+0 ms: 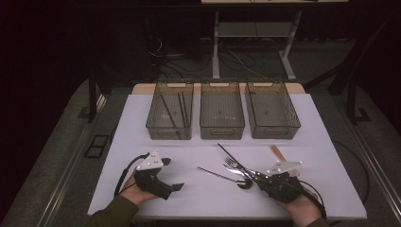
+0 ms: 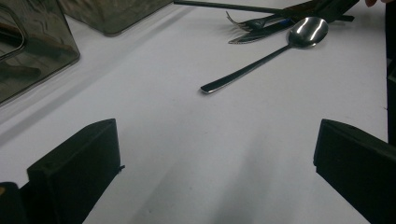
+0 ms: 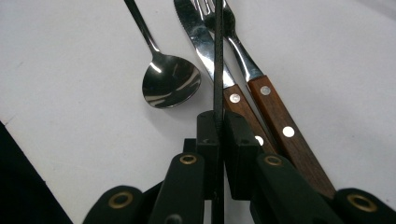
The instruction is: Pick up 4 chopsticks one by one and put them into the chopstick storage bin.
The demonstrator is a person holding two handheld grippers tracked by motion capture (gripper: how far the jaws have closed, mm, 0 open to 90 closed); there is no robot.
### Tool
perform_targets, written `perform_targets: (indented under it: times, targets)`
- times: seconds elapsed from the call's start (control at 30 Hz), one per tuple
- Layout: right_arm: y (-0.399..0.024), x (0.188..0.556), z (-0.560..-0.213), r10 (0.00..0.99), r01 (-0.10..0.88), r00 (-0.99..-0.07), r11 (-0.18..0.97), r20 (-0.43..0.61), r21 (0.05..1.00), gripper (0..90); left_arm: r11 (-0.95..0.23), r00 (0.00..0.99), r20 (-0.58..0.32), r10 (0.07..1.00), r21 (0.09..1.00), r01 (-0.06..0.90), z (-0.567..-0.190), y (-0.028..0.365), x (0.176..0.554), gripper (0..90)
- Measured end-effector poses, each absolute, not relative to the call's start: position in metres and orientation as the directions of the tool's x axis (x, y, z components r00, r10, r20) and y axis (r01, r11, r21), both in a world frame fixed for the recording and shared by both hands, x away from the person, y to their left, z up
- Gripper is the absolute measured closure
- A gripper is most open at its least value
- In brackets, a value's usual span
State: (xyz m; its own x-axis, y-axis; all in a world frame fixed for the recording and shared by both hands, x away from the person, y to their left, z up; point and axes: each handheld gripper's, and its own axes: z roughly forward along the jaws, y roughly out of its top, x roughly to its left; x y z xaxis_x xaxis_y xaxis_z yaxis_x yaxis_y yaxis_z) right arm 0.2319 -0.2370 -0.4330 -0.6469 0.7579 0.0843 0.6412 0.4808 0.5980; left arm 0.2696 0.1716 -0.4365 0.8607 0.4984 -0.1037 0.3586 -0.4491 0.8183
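My right gripper (image 3: 218, 126) is shut on a thin black chopstick (image 3: 218, 60) that runs straight out from between its jaws. Under the stick lie a knife (image 3: 201, 42) and a fork (image 3: 238, 46), both with wooden riveted handles, and a steel spoon (image 3: 170, 84) to their left. From above, the right gripper (image 1: 259, 178) sits at the front right of the white table (image 1: 142, 118), the chopstick (image 1: 231, 156) slanting up and left. My left gripper (image 1: 172, 174) rests at the front left, open, with bare table between its jaws (image 2: 215, 163). The spoon (image 2: 261, 53) lies ahead of it.
Three smoky see-through bins stand in a row at the back: the left bin (image 1: 169, 130) holds several dark sticks, and beside it are the middle bin (image 1: 222, 130) and the right bin (image 1: 273, 130). A pale wooden stick (image 1: 278, 153) lies behind the right gripper.
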Motion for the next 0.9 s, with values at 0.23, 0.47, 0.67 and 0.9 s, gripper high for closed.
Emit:
perform_targets:
  times: [0.23,0.47,0.67,0.9]
  targets:
    - [-0.244,0.234,-0.427,0.758,0.635,-0.646,0.467,0.092,0.615,84.9,-0.45,0.862,-0.103,0.496,0.818,0.357,-0.436,0.172,0.27,0.0]
    - [-0.252,0.237,-0.423,0.761,0.627,-0.642,0.451,0.094,0.635,85.0,-0.45,0.863,-0.104,0.495,0.819,0.357,-0.437,0.171,0.27,0.0]
    - [-0.255,0.242,-0.421,0.748,0.611,-0.657,0.457,0.092,0.646,85.0,-0.45,0.863,-0.105,0.494,0.818,0.357,-0.437,0.171,0.27,0.0]
    - [-0.258,0.248,-0.419,0.744,0.613,-0.658,0.439,0.117,0.656,85.1,-0.453,0.865,-0.106,0.491,0.817,0.357,-0.438,0.169,0.27,0.0]
